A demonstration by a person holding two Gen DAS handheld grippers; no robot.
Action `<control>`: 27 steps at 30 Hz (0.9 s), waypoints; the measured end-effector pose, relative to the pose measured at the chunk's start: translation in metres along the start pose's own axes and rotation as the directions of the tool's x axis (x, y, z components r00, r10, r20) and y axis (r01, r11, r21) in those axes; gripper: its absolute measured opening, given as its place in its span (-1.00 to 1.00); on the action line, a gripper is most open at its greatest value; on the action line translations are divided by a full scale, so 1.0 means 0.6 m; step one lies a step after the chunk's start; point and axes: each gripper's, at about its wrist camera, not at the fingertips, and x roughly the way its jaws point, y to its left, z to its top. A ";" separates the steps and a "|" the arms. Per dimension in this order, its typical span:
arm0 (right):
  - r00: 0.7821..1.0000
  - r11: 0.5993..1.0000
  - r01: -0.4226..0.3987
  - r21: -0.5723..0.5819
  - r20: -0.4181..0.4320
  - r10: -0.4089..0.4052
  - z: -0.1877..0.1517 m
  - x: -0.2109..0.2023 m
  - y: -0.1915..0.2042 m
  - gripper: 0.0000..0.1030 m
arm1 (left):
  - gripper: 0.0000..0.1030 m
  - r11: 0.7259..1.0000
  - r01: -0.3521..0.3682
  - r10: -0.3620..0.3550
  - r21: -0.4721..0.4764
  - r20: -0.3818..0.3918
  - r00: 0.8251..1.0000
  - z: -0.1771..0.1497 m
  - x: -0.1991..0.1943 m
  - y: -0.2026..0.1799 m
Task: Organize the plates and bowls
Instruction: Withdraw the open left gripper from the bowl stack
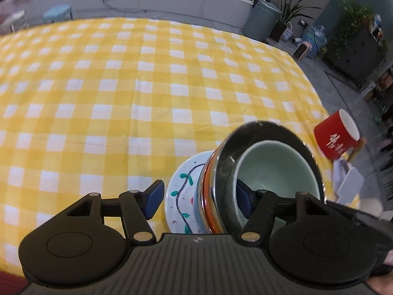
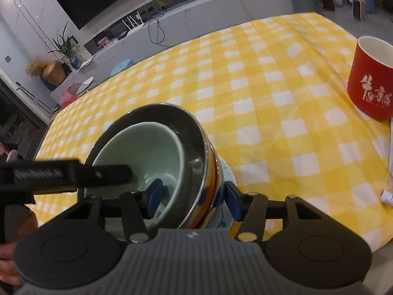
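A stack stands near the table's front edge: a pale green bowl point(image 1: 272, 169) inside a steel bowl with an orange band point(image 1: 260, 132), on a white plate with a painted vine point(image 1: 183, 186). My left gripper point(image 1: 199, 196) is open and straddles the stack's left rim, one pad inside the green bowl, the other outside over the plate. My right gripper point(image 2: 194, 200) is open and straddles the right rim of the steel bowl point(image 2: 194, 132); its left pad sits in the green bowl point(image 2: 147, 150). The left gripper's finger point(image 2: 73, 172) crosses the right wrist view.
A red mug point(image 2: 371, 83) with white characters stands right of the stack on the yellow checked tablecloth point(image 1: 122, 98); it also shows in the left wrist view point(image 1: 336, 137). A white object point(image 2: 388, 194) lies at the right table edge. Low cabinet, bins and plants stand behind.
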 end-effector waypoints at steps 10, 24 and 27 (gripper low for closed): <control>0.999 0.999 0.043 0.010 0.020 -0.043 0.003 0.001 -0.004 0.16 | 0.55 1.000 -0.022 0.022 -0.002 0.028 0.999 -0.013 0.001 -0.001; 0.952 0.959 0.181 -0.219 0.283 -0.116 -0.012 -0.072 0.066 0.71 | 0.50 0.973 -0.171 0.112 0.155 0.330 0.937 -0.048 -0.140 -0.062; 0.935 0.948 0.194 -0.251 0.340 -0.101 -0.020 -0.110 0.090 0.83 | 0.60 0.975 -0.129 0.050 0.180 0.388 0.920 -0.065 -0.190 -0.072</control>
